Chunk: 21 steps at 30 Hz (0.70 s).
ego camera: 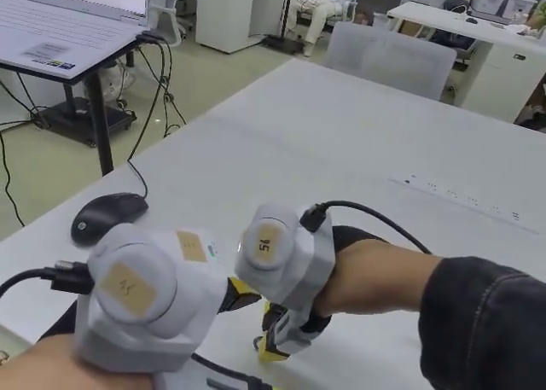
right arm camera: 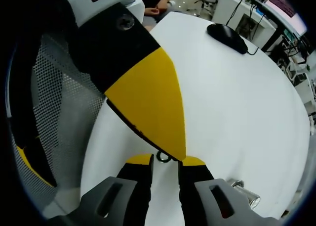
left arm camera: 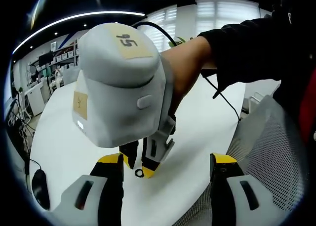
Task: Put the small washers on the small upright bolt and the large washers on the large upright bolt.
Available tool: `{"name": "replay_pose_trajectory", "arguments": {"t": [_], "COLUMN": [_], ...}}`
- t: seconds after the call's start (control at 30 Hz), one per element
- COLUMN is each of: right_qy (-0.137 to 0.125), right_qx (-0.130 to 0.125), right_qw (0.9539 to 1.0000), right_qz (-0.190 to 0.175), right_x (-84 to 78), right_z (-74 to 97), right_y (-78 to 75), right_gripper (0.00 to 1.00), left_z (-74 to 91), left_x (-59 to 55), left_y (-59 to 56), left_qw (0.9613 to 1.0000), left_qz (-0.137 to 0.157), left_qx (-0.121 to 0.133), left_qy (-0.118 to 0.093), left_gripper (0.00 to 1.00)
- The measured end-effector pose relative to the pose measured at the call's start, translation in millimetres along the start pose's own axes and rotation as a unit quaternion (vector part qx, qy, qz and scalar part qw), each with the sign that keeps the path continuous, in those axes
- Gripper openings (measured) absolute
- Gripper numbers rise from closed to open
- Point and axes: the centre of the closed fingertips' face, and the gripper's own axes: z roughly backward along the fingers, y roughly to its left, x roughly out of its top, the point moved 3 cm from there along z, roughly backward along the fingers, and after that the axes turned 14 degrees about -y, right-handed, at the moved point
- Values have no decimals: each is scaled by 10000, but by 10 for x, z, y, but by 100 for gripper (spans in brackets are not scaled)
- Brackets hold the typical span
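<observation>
Grey left claw, right claw; yellow-tipped black jaws; dark sleeve

The right gripper points down at the table, directly ahead of the left gripper. A washer lies on the table between the right gripper's tips. One jaw of the left gripper crosses just ahead of that washer. A mouse lies on the table well ahead of the right gripper and to the left of the left gripper. A metal part sits on the table just right of the right gripper's jaws. A chair stands right of the left gripper, at the table edge.
</observation>
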Motion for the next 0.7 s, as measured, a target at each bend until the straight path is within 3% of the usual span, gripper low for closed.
{"name": "replay_pose_trajectory", "arguments": {"t": [0.3,0.7], "right_qy": [89,141], "right_qx": [54,18], "right_qw": [9997,9999], "right_qz": [225,94], "right_x": [22,18], "right_z": [-10,-6], "right_y": [50,47], "right_gripper": [16,14], "left_z": [7,9], "left_x": [-2,2], "left_y": [12,18], "left_qw": [10000,10000], "left_qz": [16,-4], "left_qx": [27,24], "left_qy": [9,11], "left_gripper": [70,70]}}
